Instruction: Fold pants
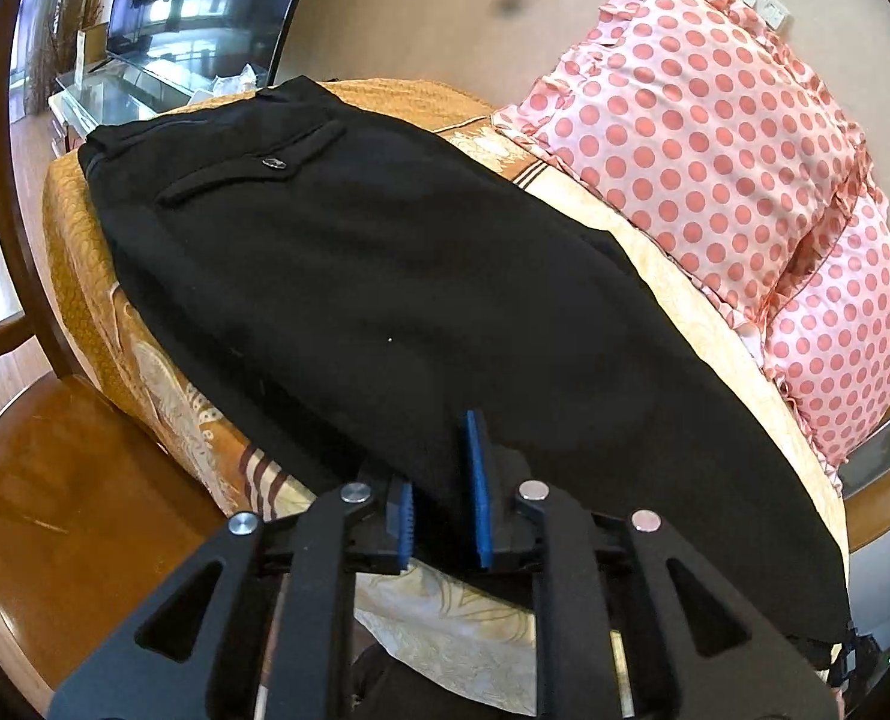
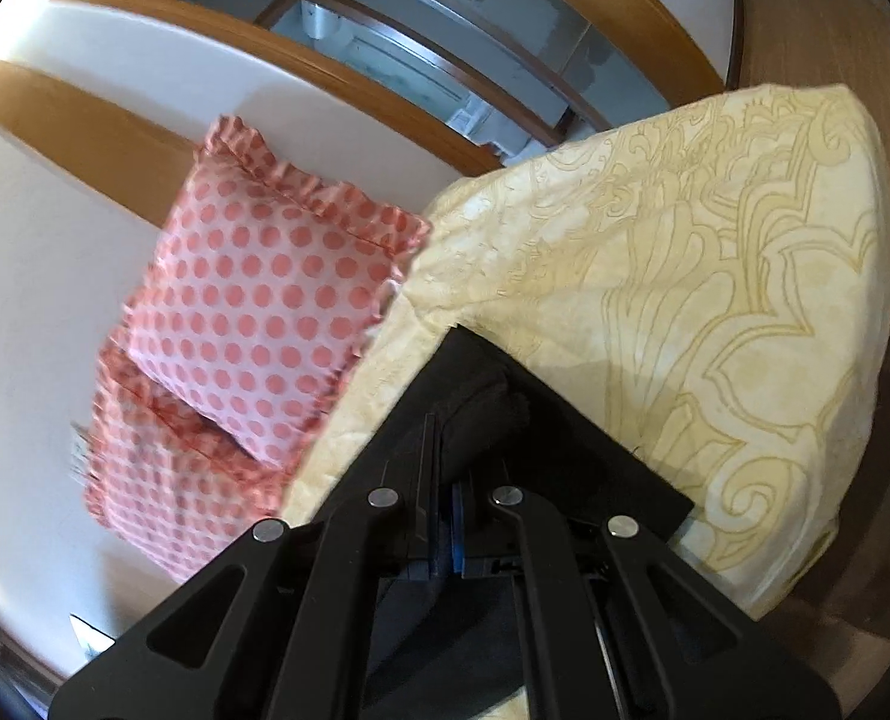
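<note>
Pants (image 1: pixel 354 276), black and laid lengthwise over the yellow patterned bedspread (image 1: pixel 673 276), have their buttoned back pocket (image 1: pixel 264 165) at the far end. My left gripper (image 1: pixel 441 492) pinches the near edge of the fabric between its blue pads. My right gripper (image 2: pixel 445 480) is clamped on a bunched black fold (polka-dot pillows (image 2: pixel 264 300) lie just beside).
</note>
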The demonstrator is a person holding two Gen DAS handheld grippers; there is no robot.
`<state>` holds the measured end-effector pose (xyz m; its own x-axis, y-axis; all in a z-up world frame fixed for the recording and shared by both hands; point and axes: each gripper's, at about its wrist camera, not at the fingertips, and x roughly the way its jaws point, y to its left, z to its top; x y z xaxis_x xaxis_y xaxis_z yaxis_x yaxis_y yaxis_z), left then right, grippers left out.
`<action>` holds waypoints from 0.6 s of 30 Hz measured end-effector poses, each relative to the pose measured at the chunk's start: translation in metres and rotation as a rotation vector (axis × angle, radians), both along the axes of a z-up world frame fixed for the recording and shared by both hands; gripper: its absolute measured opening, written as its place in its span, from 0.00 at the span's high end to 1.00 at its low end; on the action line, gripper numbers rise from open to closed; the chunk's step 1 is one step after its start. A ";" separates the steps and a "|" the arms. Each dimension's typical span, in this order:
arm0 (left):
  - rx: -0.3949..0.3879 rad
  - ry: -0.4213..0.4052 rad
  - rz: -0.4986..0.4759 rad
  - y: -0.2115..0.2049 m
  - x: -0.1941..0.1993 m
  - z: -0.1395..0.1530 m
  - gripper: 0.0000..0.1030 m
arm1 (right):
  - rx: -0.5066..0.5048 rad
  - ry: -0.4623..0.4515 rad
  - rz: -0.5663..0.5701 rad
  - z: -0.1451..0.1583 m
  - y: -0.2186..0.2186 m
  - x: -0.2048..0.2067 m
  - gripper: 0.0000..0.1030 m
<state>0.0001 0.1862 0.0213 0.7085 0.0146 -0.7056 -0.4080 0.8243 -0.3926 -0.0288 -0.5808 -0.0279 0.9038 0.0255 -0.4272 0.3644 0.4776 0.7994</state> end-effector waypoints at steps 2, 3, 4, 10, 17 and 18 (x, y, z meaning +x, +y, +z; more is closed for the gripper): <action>0.001 0.001 -0.015 0.001 0.003 0.002 0.86 | 0.030 -0.022 0.002 0.002 -0.003 -0.002 0.97; -0.005 -0.004 -0.025 0.002 0.001 0.003 0.87 | 0.018 -0.048 -0.003 0.008 -0.002 -0.007 0.97; -0.010 -0.010 -0.031 0.001 0.002 0.004 0.87 | -0.006 -0.057 -0.010 0.014 0.000 -0.010 0.97; -0.006 -0.012 -0.063 0.001 -0.006 -0.001 0.88 | 0.038 0.050 -0.027 -0.008 -0.004 -0.017 0.97; -0.008 -0.006 -0.091 0.002 -0.004 -0.001 0.85 | -0.009 0.083 -0.018 -0.007 -0.003 -0.011 0.97; -0.007 -0.006 -0.092 0.002 -0.004 -0.001 0.85 | -0.007 0.088 -0.017 -0.008 -0.003 -0.011 0.97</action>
